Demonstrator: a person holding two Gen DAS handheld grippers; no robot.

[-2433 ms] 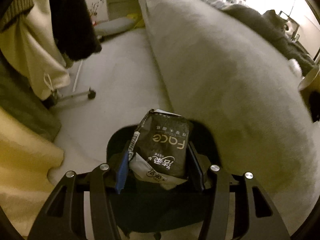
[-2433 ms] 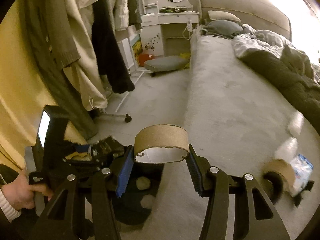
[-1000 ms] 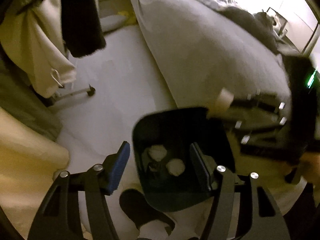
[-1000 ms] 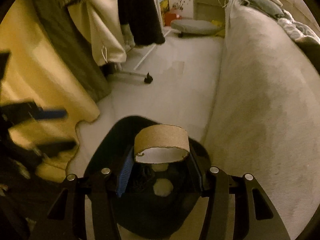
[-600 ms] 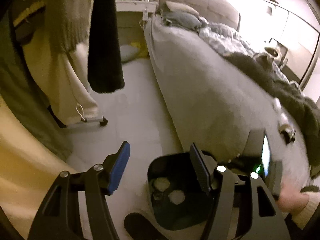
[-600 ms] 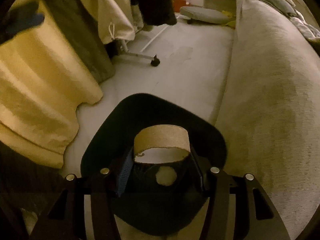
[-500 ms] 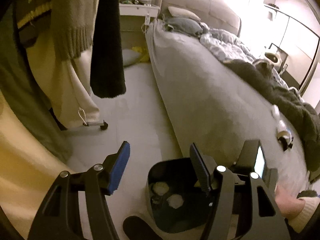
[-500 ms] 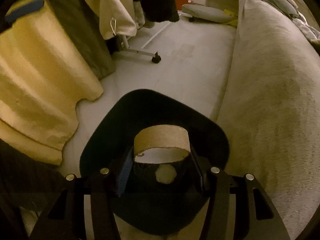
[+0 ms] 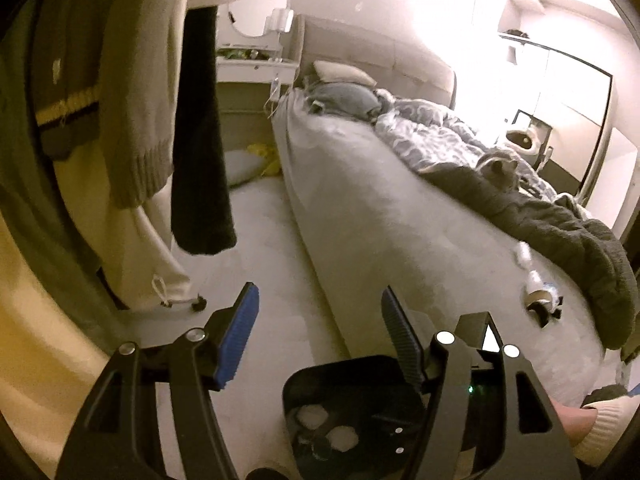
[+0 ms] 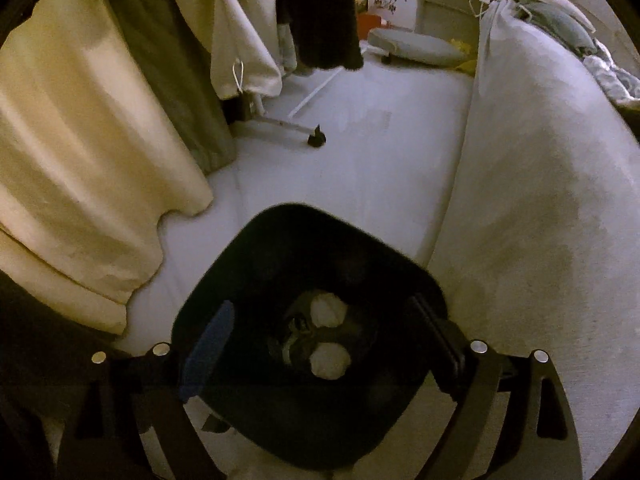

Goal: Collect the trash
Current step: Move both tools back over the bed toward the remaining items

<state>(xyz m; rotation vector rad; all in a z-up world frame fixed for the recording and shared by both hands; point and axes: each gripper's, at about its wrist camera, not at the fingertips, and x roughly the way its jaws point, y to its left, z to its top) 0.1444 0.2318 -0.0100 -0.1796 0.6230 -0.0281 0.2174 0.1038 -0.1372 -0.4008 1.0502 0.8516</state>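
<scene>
A black trash bin [image 10: 320,240] stands on the floor beside the bed. Two white crumpled wads [image 10: 329,334] and dark trash lie at its bottom. My right gripper [image 10: 324,336] is open and empty, right above the bin's mouth. The cardboard roll is not visible. My left gripper [image 9: 318,322] is open and empty, raised and facing the bed; the bin [image 9: 348,392] shows low in its view. Small pieces of trash [image 9: 538,296], a whitish wad and a roll, lie on the bed's near right part.
A grey bed [image 9: 392,216] with rumpled blankets [image 9: 560,224] fills the right. Hanging clothes [image 9: 132,100] on a wheeled rack [image 10: 316,138] and yellow fabric [image 10: 80,152] stand on the left. A cushion [image 10: 416,46] and white desk lie at the far end.
My right gripper has opened and the cardboard roll it held is gone from the jaws. My left gripper has tilted up from the bin toward the bed.
</scene>
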